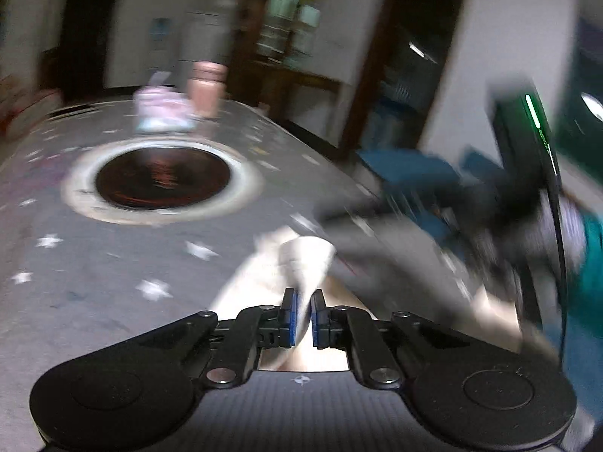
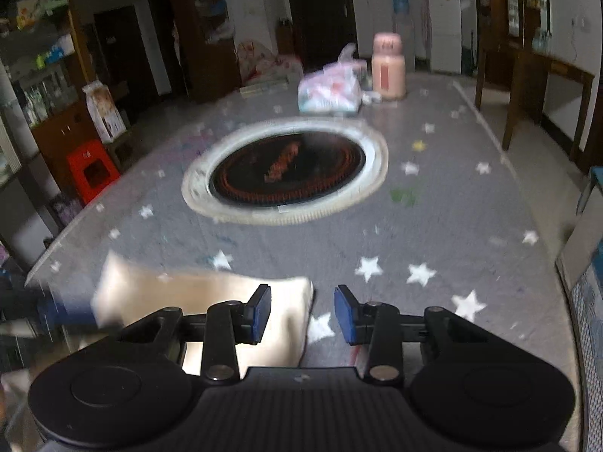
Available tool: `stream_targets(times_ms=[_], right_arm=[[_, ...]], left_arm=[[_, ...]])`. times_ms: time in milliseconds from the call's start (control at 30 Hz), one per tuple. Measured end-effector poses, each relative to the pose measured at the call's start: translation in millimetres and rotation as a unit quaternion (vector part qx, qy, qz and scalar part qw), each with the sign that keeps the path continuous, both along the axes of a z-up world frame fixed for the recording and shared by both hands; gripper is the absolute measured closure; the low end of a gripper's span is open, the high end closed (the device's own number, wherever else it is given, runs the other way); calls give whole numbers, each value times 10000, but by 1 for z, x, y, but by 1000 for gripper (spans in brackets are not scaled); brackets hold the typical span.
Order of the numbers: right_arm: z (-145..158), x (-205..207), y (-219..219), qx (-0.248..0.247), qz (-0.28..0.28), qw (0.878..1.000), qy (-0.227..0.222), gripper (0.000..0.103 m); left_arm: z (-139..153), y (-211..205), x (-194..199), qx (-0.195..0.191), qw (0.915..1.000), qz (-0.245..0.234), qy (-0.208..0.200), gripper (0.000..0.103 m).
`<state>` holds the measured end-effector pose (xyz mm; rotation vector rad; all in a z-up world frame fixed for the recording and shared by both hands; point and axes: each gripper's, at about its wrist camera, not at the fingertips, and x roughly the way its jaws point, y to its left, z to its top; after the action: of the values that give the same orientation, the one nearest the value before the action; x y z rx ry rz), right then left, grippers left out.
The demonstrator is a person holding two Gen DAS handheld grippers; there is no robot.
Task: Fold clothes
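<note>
A cream garment [image 2: 188, 297] lies on the near part of the grey, star-patterned table [image 2: 433, 203]. In the left wrist view a fold of the cream garment [image 1: 305, 260] rises from the table and runs between the blue pads of my left gripper [image 1: 303, 316], which is shut on it. My right gripper [image 2: 303, 312] stands open just above the garment's right edge. Its left pad [image 2: 260, 312] is over the cloth, its right pad over bare table, and nothing is between them. Both views are blurred.
A round dark heater plate [image 2: 286, 169] with a pale ring sits in the table's middle. A pink jar [image 2: 388, 67] and a plastic bag [image 2: 331, 86] stand at the far end. A red stool [image 2: 92, 169] is to the left. A blurred dark device with a green light [image 1: 527, 150] is at the right.
</note>
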<state>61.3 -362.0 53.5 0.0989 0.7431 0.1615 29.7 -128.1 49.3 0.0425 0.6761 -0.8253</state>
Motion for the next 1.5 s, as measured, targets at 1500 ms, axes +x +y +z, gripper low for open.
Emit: stream_targets(times_ms=[1500], right_arm=[[-24,-22,16,-332,596,9964,504,59]], left_arm=[[-14,71,76,1009,9709,2123,-451,86]])
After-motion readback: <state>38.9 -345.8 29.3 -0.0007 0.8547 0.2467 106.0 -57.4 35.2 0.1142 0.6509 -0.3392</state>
